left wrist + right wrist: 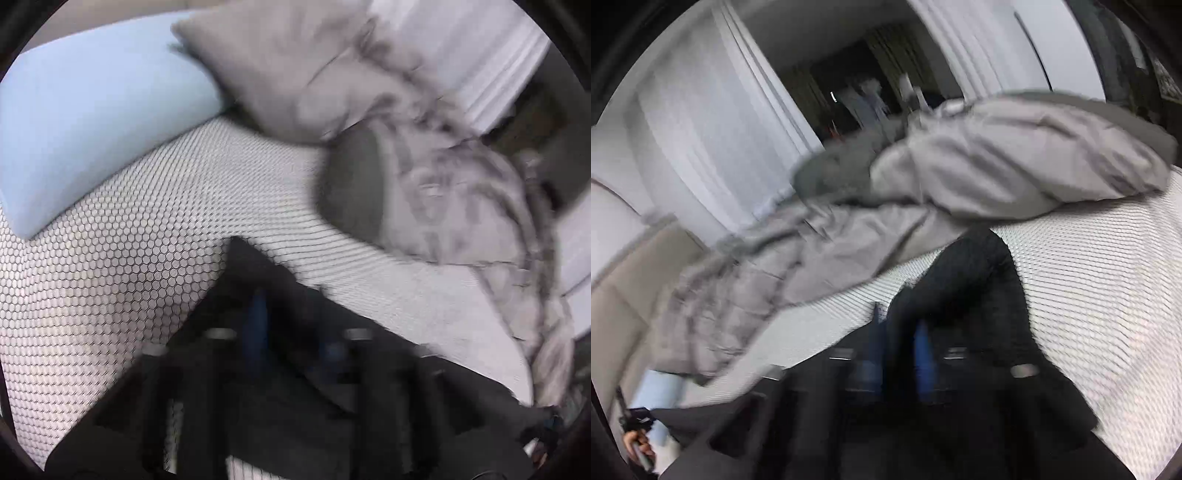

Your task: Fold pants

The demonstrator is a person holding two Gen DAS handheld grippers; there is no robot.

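Note:
The black pants (406,369) lie on the bed's honeycomb-patterned cover (110,277), filling the blurred lower half of the left wrist view. My left gripper (293,338) hangs over them with its blue fingers (255,321) spread apart, and dark cloth shows in the gap without being pinched. In the right wrist view a black pant leg (975,266) runs away across the cover (1108,295). Above it, my right gripper (899,354) has its blue fingertips (923,362) apart and not pressing on the cloth. Both views are smeared by motion.
A light blue pillow (92,122) and a grey pillow (280,70) lie at the far side. A rumpled grey quilt (461,206) is piled along the bed's edge, in the right wrist view the quilt (757,277) too. A hand (637,439) shows at lower left.

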